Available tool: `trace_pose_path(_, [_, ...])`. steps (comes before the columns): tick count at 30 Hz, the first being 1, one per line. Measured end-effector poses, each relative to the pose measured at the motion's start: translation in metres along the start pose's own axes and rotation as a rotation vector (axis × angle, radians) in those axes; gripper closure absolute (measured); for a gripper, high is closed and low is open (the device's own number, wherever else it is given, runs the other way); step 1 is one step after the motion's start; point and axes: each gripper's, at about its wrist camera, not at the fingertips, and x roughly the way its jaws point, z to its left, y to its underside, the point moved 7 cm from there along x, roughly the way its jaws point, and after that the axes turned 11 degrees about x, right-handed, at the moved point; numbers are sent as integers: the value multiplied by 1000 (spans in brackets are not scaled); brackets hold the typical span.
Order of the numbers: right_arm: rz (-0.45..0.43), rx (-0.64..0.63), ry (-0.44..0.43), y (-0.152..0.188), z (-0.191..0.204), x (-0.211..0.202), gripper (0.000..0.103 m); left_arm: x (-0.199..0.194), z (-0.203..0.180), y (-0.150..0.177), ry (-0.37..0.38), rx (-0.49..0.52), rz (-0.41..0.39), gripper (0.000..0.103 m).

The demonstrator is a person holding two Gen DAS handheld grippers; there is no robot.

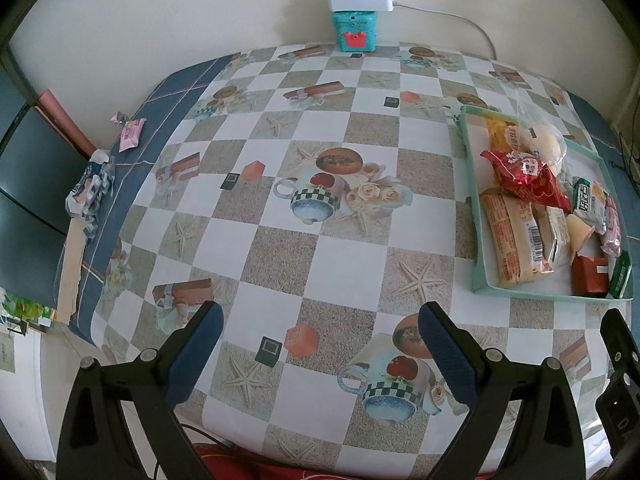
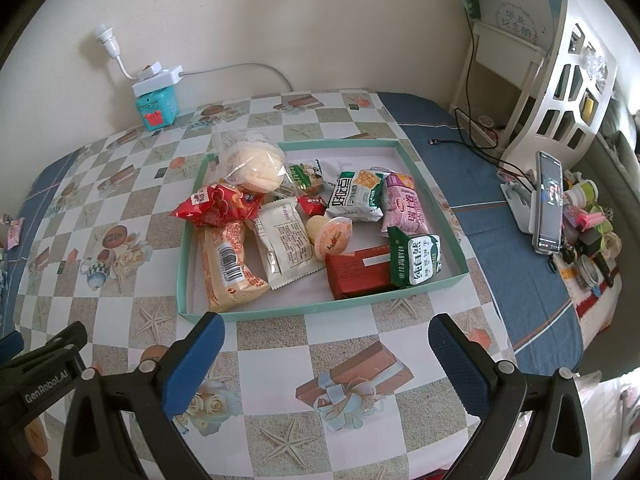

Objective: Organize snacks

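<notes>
Both grippers hang over the checked tablecloth with nothing in them: the left gripper (image 1: 320, 354) at the bottom of its view has its blue pads spread wide over a bare patch, and the right gripper (image 2: 326, 364) stands equally wide apart just short of the near rim of the teal tray (image 2: 182, 264).

Nearly all the snacks already sit in that tray, which fills the middle of the right view. One small pink packet (image 1: 133, 133) lies apart near the table's edge, at the upper left of the left view (it looks like the straggler).

These should handle light and crinkly, I'd guess. The red foil bag (image 2: 218, 205) is puffed and slippery, best pinched at its crimped end. The bagged bun (image 2: 260, 168) is soft and would crush; take the loose plastic. The red box (image 2: 358, 272) is stiff, so grip it across its short sides.
</notes>
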Motion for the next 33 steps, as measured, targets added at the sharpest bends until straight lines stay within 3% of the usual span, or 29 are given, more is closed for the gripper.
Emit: trace_pose_path(33, [4,-9,-1,1,0,2,0,-2,-2,-1,5,-56,13,5])
